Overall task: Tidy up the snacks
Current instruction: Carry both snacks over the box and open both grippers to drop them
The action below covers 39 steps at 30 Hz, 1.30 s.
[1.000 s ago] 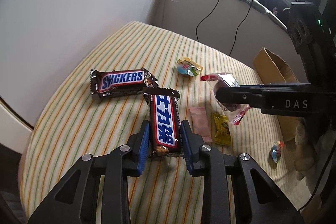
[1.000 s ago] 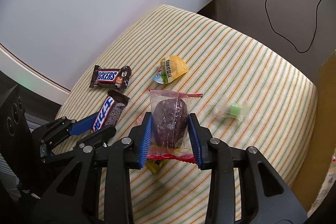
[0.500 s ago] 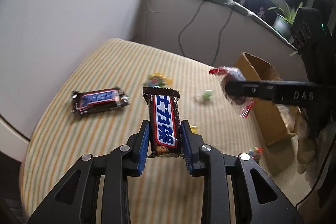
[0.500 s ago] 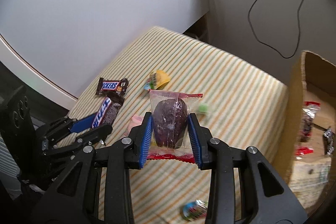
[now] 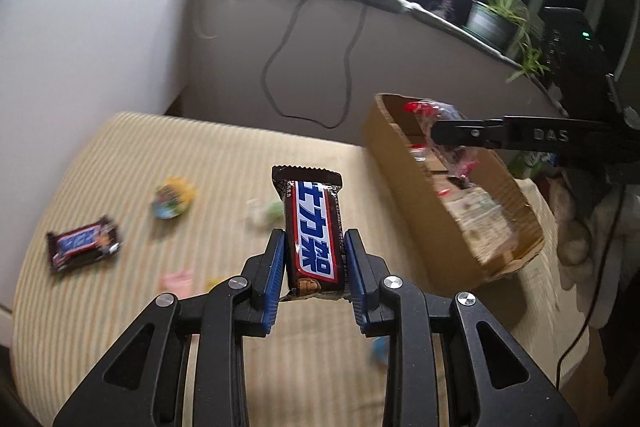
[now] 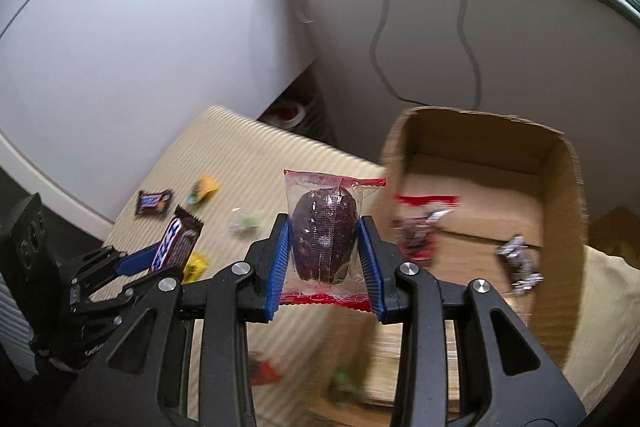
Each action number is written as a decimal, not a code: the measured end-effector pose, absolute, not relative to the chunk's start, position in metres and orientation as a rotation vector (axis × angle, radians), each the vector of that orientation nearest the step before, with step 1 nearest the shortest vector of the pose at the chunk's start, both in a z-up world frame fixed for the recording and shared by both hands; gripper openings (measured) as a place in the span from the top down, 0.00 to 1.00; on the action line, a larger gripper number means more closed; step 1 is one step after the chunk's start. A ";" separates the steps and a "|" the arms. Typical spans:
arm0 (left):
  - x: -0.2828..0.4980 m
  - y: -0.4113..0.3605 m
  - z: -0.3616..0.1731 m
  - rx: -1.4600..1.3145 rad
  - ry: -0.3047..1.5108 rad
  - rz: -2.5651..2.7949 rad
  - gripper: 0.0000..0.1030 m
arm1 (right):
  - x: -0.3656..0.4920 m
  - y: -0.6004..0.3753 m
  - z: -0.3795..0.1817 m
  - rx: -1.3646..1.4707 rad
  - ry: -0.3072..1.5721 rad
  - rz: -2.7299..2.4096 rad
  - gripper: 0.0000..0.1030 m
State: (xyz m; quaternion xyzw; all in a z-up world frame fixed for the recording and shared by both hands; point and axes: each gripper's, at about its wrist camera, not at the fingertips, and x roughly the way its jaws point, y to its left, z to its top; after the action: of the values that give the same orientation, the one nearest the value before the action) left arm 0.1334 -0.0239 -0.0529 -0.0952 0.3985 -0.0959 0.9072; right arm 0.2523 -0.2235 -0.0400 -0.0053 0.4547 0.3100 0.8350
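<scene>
Between the blue ribbed pads of the left gripper (image 5: 314, 273), the left wrist view shows a brown-and-blue glossy foil chocolate bar (image 5: 313, 227) clamped at its lower half, upright, jaws nearly closed on its narrow sides. It hangs above the cream striped fabric surface (image 5: 224, 163). The open brown corrugated cardboard box (image 5: 404, 163) stands to the right. 1 identical bar (image 5: 82, 243) and 1 yellow crinkled wrapper (image 5: 172, 197) lie on the fabric, blurred.

Across the right wrist view, the right gripper (image 6: 324, 257) pinches a dark oval cake in a clear, red-edged plastic pouch (image 6: 324, 231), jaws narrowly spaced against its sides. The pouch hangs beside the box's near wall, not yet over the opening.

Recommended procedure: carry each item fully past the rim, lower it, then release. Foil is slippery and the pouch is soft; maintain firm, even pressure.
</scene>
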 end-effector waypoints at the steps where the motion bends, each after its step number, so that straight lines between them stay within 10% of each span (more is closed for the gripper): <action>1: 0.137 -0.032 -0.051 -0.189 0.820 -0.210 0.73 | 0.256 -0.231 -0.040 -0.009 0.962 0.641 0.66; 39: 0.229 -0.185 -0.051 0.037 0.861 -0.417 0.73 | 0.363 -0.323 -0.088 0.045 1.039 0.463 0.66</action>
State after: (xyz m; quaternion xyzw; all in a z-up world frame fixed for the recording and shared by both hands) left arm 0.2287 -0.1848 -0.0510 0.0177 0.4142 -0.2007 0.8876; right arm 0.3635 -0.3229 -0.0884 0.0213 0.4917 0.2193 0.8424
